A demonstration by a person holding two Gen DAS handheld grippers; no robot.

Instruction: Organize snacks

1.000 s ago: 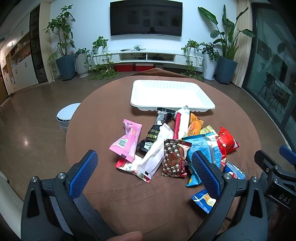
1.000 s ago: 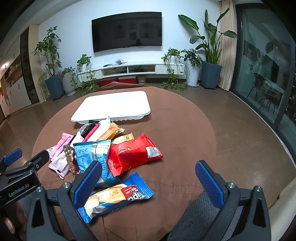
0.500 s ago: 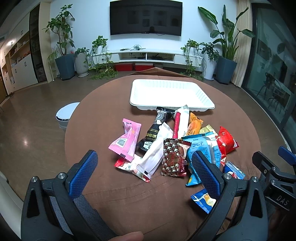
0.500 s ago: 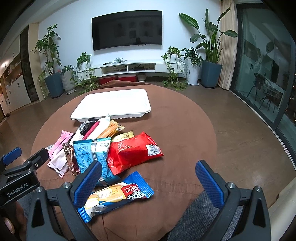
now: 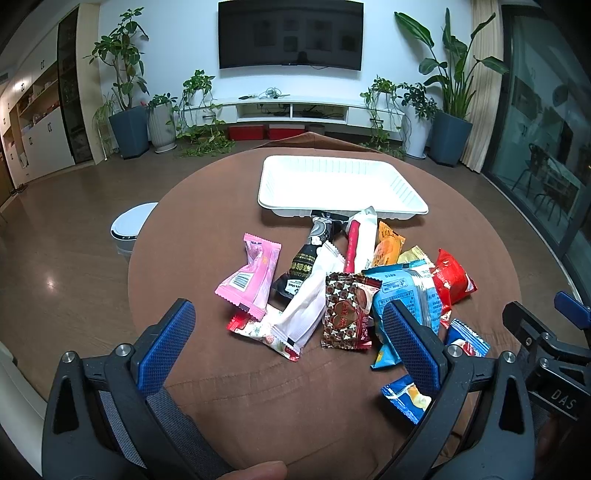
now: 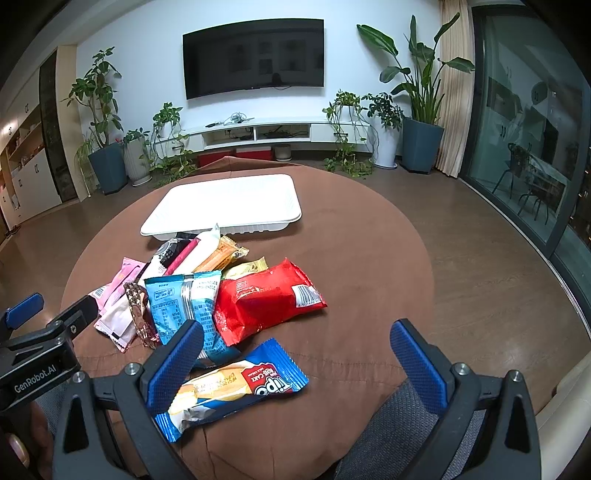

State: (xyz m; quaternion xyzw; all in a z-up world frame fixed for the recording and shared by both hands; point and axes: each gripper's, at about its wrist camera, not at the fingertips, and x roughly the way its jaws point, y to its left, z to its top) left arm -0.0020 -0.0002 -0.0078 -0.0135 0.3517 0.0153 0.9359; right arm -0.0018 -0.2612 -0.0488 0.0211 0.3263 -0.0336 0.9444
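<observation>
A pile of snack packets lies on a round brown table in front of an empty white tray, which also shows in the right wrist view. The pile holds a pink packet, a white packet, a brown heart-print packet, a light blue packet and a red packet. A blue Tipo cake packet lies nearest. My left gripper is open above the table's near edge. My right gripper is open over the Tipo packet.
A white bin stands on the floor left of the table. A TV, a low white cabinet and potted plants line the far wall. Glass doors are on the right.
Both grippers have drifted very slightly; both stay open and no snack has moved.
</observation>
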